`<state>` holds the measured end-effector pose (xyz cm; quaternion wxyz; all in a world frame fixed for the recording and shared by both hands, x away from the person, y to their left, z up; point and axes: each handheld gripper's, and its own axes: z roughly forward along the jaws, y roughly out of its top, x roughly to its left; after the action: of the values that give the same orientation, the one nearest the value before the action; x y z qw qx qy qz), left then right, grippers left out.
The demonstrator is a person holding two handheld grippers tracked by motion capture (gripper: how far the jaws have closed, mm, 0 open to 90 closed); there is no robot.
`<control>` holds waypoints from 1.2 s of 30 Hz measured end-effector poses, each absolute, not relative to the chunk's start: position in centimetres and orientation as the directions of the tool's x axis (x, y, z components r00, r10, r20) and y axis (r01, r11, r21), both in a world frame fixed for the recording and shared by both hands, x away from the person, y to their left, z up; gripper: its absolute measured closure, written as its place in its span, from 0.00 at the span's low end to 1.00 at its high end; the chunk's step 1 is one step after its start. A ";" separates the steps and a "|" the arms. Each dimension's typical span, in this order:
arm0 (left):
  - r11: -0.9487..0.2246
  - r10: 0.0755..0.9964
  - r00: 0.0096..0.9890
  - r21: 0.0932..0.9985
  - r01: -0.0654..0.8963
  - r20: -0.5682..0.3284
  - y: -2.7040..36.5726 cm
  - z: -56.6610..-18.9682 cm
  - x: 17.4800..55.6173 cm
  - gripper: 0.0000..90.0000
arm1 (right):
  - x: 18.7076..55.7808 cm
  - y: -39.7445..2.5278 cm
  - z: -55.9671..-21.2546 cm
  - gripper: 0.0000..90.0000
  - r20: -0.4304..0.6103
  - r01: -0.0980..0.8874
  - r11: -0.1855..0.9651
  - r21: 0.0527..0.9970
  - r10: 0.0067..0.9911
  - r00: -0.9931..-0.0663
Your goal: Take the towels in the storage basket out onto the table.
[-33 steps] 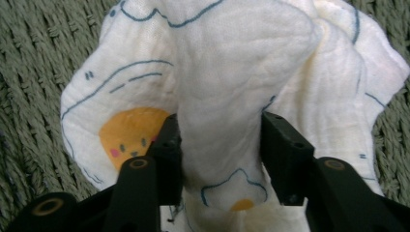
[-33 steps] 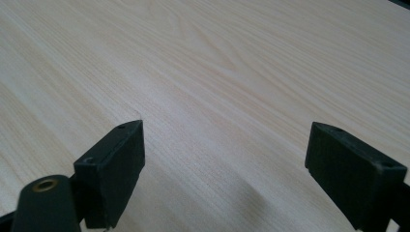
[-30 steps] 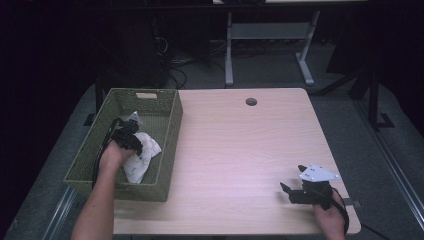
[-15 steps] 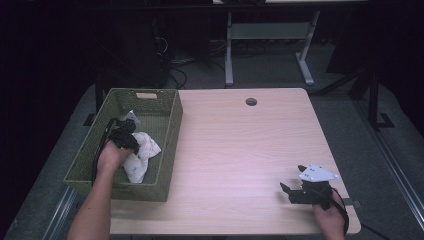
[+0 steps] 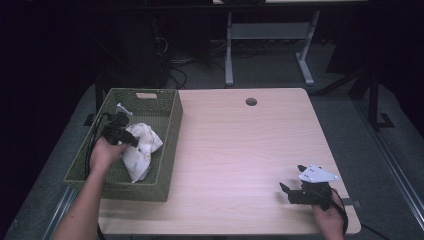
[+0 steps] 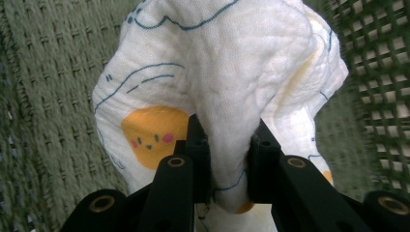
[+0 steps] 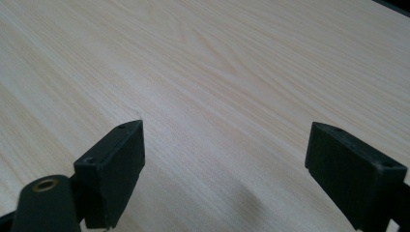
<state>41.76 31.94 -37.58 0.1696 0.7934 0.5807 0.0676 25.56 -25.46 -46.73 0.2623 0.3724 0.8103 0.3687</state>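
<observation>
A white cloth (image 5: 140, 150) printed with blue lines and orange faces lies bunched in the green woven basket (image 5: 167, 150) at the table's left. My left gripper (image 5: 129, 140) is inside the basket, shut on a fold of that cloth (image 6: 227, 111); the fabric bulges up between its jaws (image 6: 226, 164). My right gripper (image 5: 291, 180) rests low over the bare wood near the table's front right corner, jaws wide apart with nothing between them (image 7: 225, 164).
The light wooden table (image 5: 240, 150) has a round cable hole (image 5: 251, 102) near its far edge. Beyond the table stand a metal desk frame (image 5: 265, 45) and loose cables on a dark floor.
The left gripper has risen and drawn slightly back inside the basket, lifting the pinched cloth with it. The right gripper has stayed in place.
</observation>
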 end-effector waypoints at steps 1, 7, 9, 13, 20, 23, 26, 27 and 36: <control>-0.268 0.944 0.316 0.348 0.898 -0.090 31.9 -37.6 41.8 0.83 | 25.6 -25.5 -46.7 0.15 -0.150 0.410 0.451 0.793 0.797 -0.585; -0.256 0.929 0.339 0.403 0.879 -0.150 32.1 -36.2 40.7 0.83 | 25.6 -25.6 -46.7 0.15 -0.153 0.406 0.451 0.795 0.797 -0.584; -0.284 0.923 0.364 0.412 0.866 -0.128 31.8 -36.0 40.3 0.83 | 25.5 -25.7 -46.6 0.15 -0.150 0.405 0.446 0.798 0.798 -0.584; -0.283 0.915 0.376 0.433 0.856 -0.145 31.9 -35.5 39.7 0.83 | 25.5 -25.8 -46.6 0.15 -0.146 0.406 0.438 0.802 0.804 -0.577; -0.255 0.900 0.385 0.470 0.845 -0.205 32.7 -34.3 39.2 0.83 | 25.6 -25.6 -46.7 0.15 -0.156 0.409 0.451 0.793 0.800 -0.579; -0.252 0.896 0.389 0.479 0.841 -0.213 33.1 -34.0 38.8 0.83 | 25.6 -25.7 -46.7 0.15 -0.154 0.410 0.446 0.795 0.804 -0.575; -0.226 0.883 0.390 0.491 0.841 -0.261 33.8 -33.9 38.5 0.83 | 25.6 -25.7 -46.7 0.15 -0.155 0.408 0.445 0.797 0.804 -0.574; -0.220 0.881 0.389 0.495 0.840 -0.269 34.0 -33.8 38.5 0.83 | 25.6 -25.7 -46.7 0.15 -0.155 0.409 0.446 0.796 0.804 -0.574; -0.158 0.853 0.376 0.507 0.847 -0.362 34.6 -33.2 38.2 0.83 | 25.5 -25.8 -46.6 0.15 -0.155 0.408 0.441 0.799 0.807 -0.569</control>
<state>38.18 34.63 -33.21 0.3299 0.7610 0.5586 0.0045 25.53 -25.77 -46.64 0.2700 0.3775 0.8048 0.3700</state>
